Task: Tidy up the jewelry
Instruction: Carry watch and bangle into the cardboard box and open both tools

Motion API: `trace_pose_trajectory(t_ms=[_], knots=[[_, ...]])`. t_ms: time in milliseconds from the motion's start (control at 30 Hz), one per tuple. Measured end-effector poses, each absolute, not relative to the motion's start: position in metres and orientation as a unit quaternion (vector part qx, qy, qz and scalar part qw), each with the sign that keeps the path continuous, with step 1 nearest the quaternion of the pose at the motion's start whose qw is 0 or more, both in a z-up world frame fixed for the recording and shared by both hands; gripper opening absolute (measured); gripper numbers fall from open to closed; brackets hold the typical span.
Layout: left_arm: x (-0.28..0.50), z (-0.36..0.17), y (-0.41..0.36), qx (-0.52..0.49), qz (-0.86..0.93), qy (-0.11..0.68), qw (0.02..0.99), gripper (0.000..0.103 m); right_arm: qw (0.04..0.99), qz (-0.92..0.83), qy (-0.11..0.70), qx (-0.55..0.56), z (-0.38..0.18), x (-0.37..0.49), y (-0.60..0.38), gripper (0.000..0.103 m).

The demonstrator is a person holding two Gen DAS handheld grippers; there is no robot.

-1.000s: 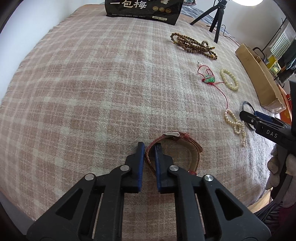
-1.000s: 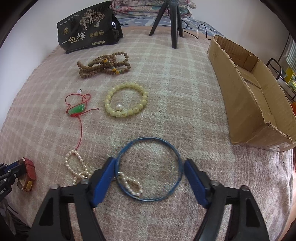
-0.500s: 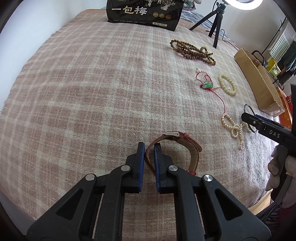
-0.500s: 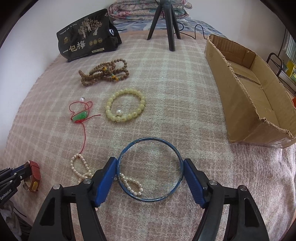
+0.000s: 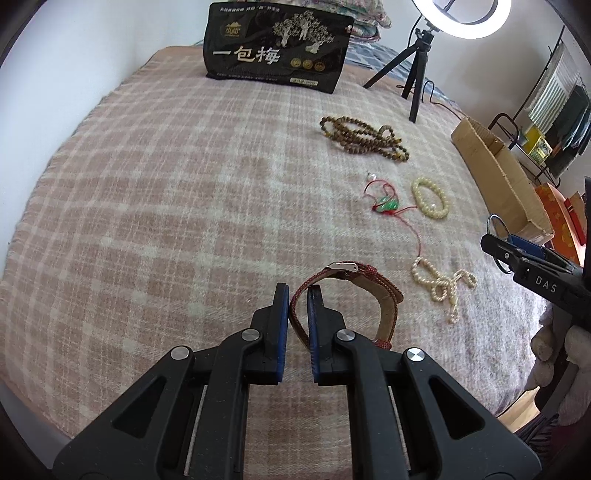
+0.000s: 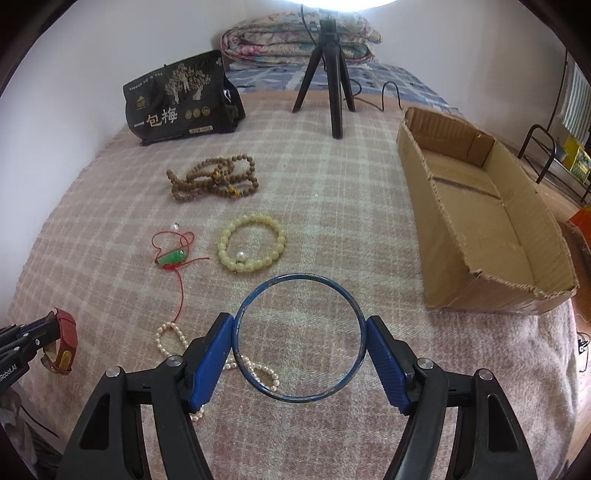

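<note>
My left gripper point(image 5: 298, 291) is shut on the strap of a red leather watch point(image 5: 351, 280) and holds it above the plaid blanket; the watch also shows in the right wrist view point(image 6: 66, 339). My right gripper point(image 6: 299, 332) is shut on a blue bangle point(image 6: 299, 277), pads pressing its two sides, held above the blanket. On the blanket lie a pearl strand point(image 6: 170, 336), a red cord with a green pendant point(image 6: 173, 256), a yellow bead bracelet point(image 6: 253, 249) and brown prayer beads point(image 6: 214, 182). An open cardboard box point(image 6: 480, 221) stands at the right.
A black printed bag point(image 6: 177, 99) stands at the back left. A black tripod point(image 6: 328, 74) with a ring light point(image 5: 461, 18) stands at the back, with folded bedding point(image 6: 299, 40) behind it. The blanket's front edge point(image 5: 37, 387) is close to my grippers.
Both grippers have risen with their loads and tilted up, so the bag, tripod and box show more fully. The grips on watch and bangle are unchanged.
</note>
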State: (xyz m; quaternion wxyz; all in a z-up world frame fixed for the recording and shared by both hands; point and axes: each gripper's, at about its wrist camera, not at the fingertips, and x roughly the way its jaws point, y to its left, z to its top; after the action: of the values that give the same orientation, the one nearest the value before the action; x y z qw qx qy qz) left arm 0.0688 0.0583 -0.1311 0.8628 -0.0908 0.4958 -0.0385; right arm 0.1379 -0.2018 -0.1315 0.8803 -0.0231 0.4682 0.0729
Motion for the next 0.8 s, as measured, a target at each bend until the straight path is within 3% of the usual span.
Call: trace_pose_trajectory(t_ms=[800], knots=[[0.140, -0.080, -0.046, -0.079, -0.111, 0.456, 0.880, 0.008, 0.915, 0.007, 0.402, 0.000, -0.073, 0.145, -0.302, 0.074]])
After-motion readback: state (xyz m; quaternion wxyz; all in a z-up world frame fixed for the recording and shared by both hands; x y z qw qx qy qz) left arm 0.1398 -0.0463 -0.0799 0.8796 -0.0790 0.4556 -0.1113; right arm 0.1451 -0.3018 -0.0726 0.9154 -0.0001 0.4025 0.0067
